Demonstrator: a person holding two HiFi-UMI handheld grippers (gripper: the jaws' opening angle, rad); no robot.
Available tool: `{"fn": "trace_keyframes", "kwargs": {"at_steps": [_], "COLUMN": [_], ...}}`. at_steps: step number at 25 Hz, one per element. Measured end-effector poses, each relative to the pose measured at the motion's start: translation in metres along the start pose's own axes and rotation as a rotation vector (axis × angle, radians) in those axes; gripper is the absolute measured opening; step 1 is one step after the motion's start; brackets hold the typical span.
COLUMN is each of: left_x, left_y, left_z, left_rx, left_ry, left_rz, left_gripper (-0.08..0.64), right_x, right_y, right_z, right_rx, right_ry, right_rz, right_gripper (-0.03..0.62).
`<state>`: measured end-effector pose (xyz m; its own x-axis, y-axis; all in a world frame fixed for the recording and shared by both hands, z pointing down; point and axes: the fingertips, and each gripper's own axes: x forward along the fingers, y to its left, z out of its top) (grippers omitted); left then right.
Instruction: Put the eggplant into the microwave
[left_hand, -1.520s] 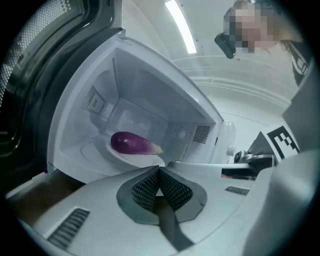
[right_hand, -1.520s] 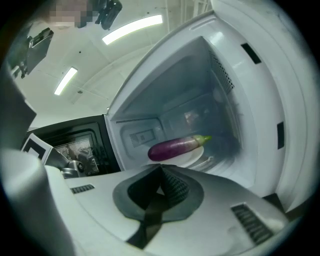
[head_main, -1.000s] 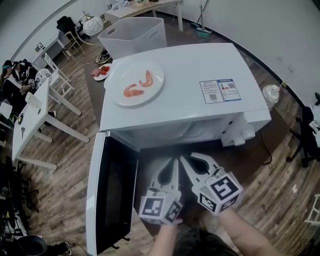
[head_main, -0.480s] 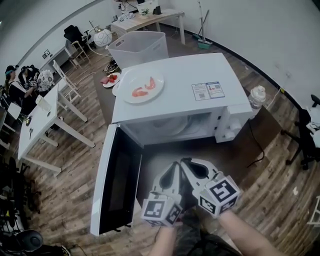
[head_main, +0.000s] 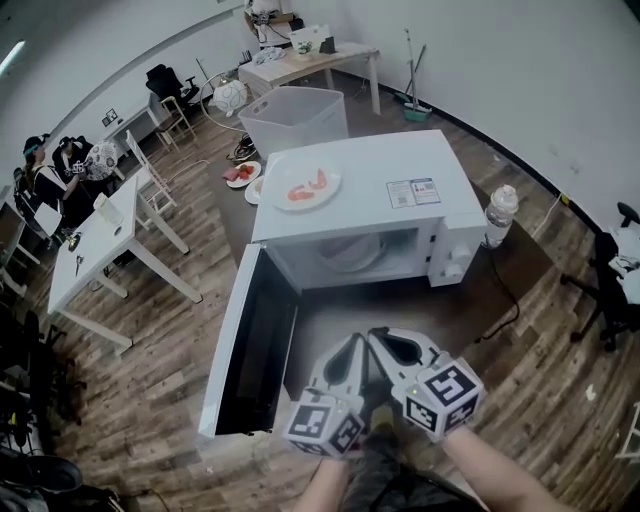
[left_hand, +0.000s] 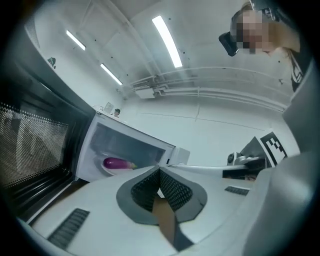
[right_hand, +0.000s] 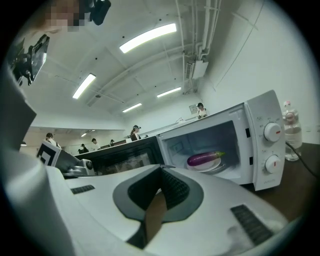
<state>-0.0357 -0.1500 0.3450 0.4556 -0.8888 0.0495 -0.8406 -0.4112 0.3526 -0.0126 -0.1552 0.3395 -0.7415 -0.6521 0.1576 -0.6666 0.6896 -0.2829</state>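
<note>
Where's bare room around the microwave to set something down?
Free: the microwave top right of the shrimp plate, and the table strip beside the open door, before the cavity. Crowded: the cavity, where the eggplant lies on a dish.

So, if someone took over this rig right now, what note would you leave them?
Left gripper: shut, empty.
Right gripper: shut, empty.
Both are in front of the microwave, touching nothing.
Eggplant: lying on the plate inside the microwave.
Done: eggplant is in.
Left: the door is wide open; closing it is probably all that remains.
</note>
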Motion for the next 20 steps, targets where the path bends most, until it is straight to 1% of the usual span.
{"fn": "trace_keyframes", "kwargs": {"at_steps": [3, 6, 8, 11, 15, 18, 20], "left_x": [-0.014, -0.028, -0.037, -0.052, -0.071, -0.084, -0.09], "left_y": [-0.011, -0.024, -0.032, -0.042, -0.055, -0.064, -0.067], "left_z": [0.009, 0.016, 0.021, 0.028, 0.03, 0.032, 0.033], "left_rx": [0.019, 0.02, 0.019, 0.043, 0.066, 0.059, 0.074], "left_ry": [-0.004, -0.01, -0.015, -0.022, -0.027, -0.024, -0.015], "left_rz": [-0.022, -0.033, -0.024, -0.019, -0.018, -0.014, -0.004], "left_gripper": [0.012, 0.012, 0.012, 0.012, 0.012, 0.012, 0.012], "right_x": [-0.012, -0.025, -0.034, -0.046, -0.064, -0.077, -0.084], "right_y": [0.015, 0.03, 0.038, 0.05, 0.066, 0.079, 0.087], "right_z": [0.006, 0.014, 0.016, 0.017, 0.016, 0.013, 0.011], "right_rx": [0.01, -0.005, -0.012, -0.014, -0.039, -0.053, -0.057], "right_ry": [-0.004, -0.008, -0.011, -0.023, -0.024, -0.022, -0.019], "right_rz": [0.017, 0.034, 0.041, 0.047, 0.047, 0.052, 0.055], "right_gripper": [0.0, 0.0, 0.0, 0.0, 0.0, 0.0, 0.0]}}
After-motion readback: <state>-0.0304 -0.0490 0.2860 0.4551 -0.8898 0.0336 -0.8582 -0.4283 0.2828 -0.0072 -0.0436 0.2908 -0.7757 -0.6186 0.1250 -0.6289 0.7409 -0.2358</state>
